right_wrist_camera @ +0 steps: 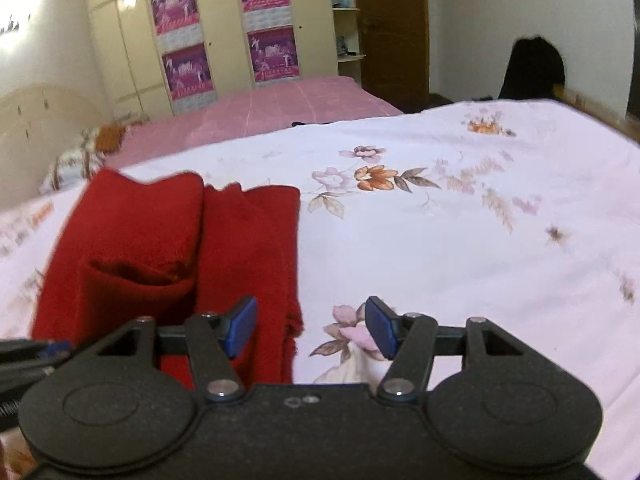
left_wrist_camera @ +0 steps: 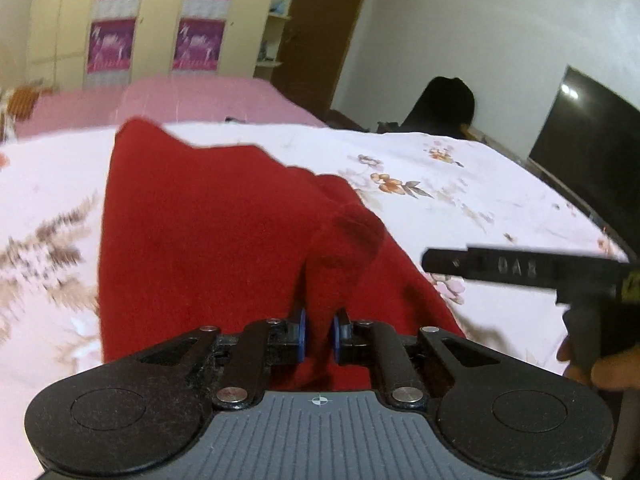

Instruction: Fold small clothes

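A small red knitted garment (left_wrist_camera: pixel 208 216) lies on the floral bedsheet (left_wrist_camera: pixel 460 200). My left gripper (left_wrist_camera: pixel 319 334) is shut on a pinched fold of it, which rises between the blue pads (left_wrist_camera: pixel 301 334). In the right wrist view the same red garment (right_wrist_camera: pixel 160 240) lies at the left, folded lengthwise with an open cuff or pocket showing. My right gripper (right_wrist_camera: pixel 311 326) stands open just above the sheet, its left pad (right_wrist_camera: pixel 242 322) over the garment's right edge and its right pad over the bare sheet, with nothing pinched between them. In the left wrist view the right gripper's black body shows at the right edge.
A white bedsheet (right_wrist_camera: pixel 460 240) with flower prints covers the bed. A pink bed (right_wrist_camera: pixel 280 108) lies behind it, with wardrobes (right_wrist_camera: pixel 224 36) carrying purple panels and a brown door (right_wrist_camera: pixel 392 32) beyond. A dark television (left_wrist_camera: pixel 592 160) and a black chair (left_wrist_camera: pixel 444 104) stand at the right.
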A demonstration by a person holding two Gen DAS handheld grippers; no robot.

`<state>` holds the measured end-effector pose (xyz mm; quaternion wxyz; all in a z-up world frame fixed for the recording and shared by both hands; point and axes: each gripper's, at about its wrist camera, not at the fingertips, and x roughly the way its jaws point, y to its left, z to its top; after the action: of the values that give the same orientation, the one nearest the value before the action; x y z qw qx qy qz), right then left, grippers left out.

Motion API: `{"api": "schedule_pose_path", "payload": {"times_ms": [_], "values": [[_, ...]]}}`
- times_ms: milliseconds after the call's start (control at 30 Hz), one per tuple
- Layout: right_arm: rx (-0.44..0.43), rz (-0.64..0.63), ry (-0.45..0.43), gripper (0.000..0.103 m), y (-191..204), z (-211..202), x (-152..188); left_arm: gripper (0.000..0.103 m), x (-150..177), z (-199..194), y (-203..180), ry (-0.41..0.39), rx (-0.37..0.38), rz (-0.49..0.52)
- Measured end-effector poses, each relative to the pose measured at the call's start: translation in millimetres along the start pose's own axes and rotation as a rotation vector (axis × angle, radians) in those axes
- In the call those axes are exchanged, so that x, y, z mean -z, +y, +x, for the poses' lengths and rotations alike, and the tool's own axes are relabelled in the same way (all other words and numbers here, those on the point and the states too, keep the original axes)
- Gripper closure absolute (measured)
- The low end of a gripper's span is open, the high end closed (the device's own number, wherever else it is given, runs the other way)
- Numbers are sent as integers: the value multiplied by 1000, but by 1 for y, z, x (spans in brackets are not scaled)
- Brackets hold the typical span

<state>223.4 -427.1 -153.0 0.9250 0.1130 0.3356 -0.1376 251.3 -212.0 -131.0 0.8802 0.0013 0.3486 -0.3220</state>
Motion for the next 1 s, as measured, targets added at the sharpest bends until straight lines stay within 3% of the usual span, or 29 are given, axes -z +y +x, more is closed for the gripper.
{"api": "schedule_pose_path", "payload": {"times_ms": [67, 100, 133, 200, 333, 533, 800, 867, 900, 933, 1000], "values": [[-44, 39, -1, 44, 1, -4, -2, 88, -1, -13, 2, 6, 7, -7], [-67, 44, -3, 44, 4, -5, -3, 74, -2, -20, 5, 7, 8, -22], [-86, 40, -6, 43, 7, -6, -4, 50, -2, -28, 9, 6, 9, -39], [-114, 23, -9, 41, 17, -7, -9, 30, 1, -40, 18, -18, -4, -43], [-144, 26, -14, 41, 28, -4, -16, 30, -2, -60, 39, -54, -51, -41], [-240, 52, 73, 41, 44, 26, -22, 30, -22, -44, 94, -59, -187, -186], [-368, 175, 163, 45, 50, 74, -27, 30, -32, -10, 111, -58, -232, -206], [-385, 187, 168, 53, 50, 79, -26, 30, -32, -3, 113, -57, -240, -208], [-392, 171, 165, 73, 52, 79, -26, 30, -33, 0, 114, -54, -245, -212], [-402, 153, 170, 81, 55, 79, -25, 30, -33, 2, 116, -50, -248, -218], [-416, 144, 180, 85, 57, 77, -24, 30, -33, 5, 119, -46, -252, -236]]}}
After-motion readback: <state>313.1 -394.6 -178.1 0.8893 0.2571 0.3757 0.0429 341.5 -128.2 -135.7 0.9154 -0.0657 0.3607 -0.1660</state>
